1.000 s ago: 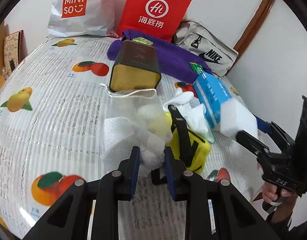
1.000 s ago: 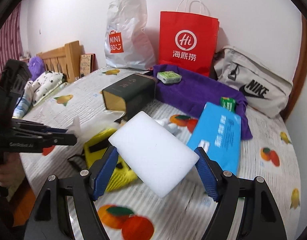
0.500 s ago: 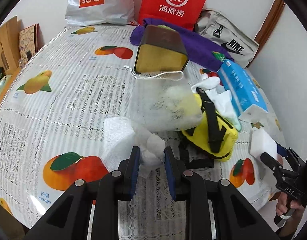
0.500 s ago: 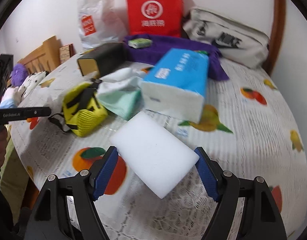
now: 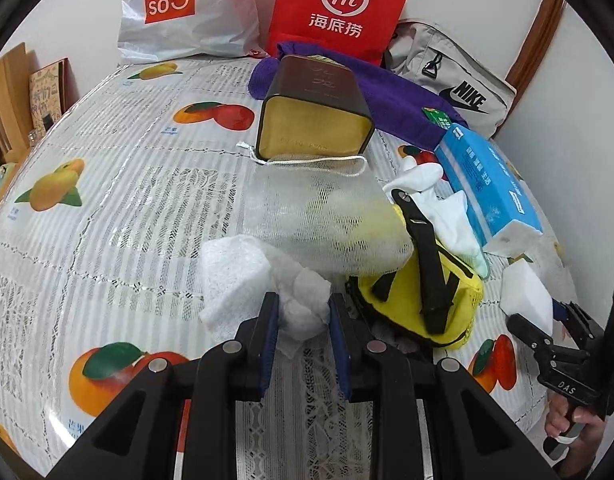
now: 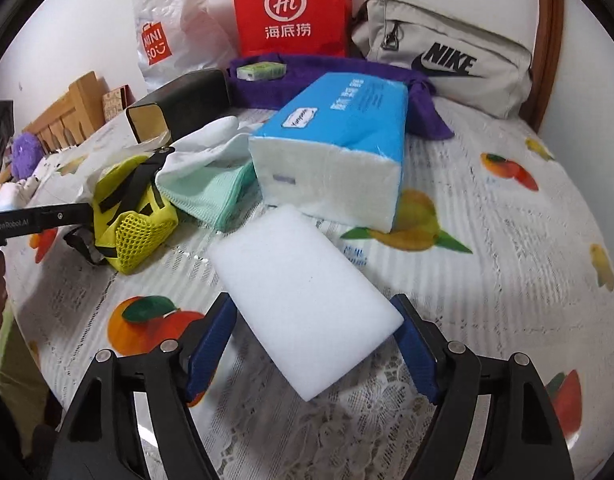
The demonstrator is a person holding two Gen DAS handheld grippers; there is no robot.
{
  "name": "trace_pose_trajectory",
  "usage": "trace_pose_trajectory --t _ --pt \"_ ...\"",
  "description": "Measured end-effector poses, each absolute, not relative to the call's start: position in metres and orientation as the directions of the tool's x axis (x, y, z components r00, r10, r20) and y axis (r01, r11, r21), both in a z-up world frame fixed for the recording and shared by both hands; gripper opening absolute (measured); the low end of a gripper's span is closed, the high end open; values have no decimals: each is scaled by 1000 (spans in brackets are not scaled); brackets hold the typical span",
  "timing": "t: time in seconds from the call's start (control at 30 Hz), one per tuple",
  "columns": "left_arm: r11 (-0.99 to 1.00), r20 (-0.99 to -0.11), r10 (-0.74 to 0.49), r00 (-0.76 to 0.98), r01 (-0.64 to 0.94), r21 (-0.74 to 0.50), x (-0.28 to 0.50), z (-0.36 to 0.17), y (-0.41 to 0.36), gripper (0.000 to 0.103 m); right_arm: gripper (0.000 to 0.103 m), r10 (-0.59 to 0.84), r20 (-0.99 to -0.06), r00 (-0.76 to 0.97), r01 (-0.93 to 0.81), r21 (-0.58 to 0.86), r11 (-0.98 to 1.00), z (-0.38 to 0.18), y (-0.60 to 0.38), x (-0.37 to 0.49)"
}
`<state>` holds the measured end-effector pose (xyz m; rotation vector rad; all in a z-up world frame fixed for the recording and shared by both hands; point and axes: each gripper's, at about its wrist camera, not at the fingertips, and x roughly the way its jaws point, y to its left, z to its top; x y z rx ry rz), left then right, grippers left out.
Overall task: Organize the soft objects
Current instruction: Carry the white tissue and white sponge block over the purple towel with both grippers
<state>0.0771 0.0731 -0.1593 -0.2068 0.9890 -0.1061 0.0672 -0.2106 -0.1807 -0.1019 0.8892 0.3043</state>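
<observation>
Right wrist view: your right gripper (image 6: 313, 344) clamps the white sponge (image 6: 303, 300) for sorting; your left gripper (image 5: 301, 316) pinches crumpled tissue (image 5: 299, 300) near the mesh bag (image 5: 319, 220).

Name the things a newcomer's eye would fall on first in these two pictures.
The red bag stands at the back against the wall. In front, the right gripper holds a white sponge near the blue tissue pack. The left gripper pinches a crumpled white cloth beside the yellow pouch.
</observation>
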Motion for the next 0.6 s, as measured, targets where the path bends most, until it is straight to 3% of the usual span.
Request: trace_pose_trajectory --t 0.2,0.6 --pt "977 -804 -181 566 9 -214 71 -145 80 23 72 255 -771 584 -294 92 951 -175 -216 73" --pt "973 -760 -167 628 -17 -228 83 -99 95 23 72 302 -727 617 -346 94 933 -131 -211 74"
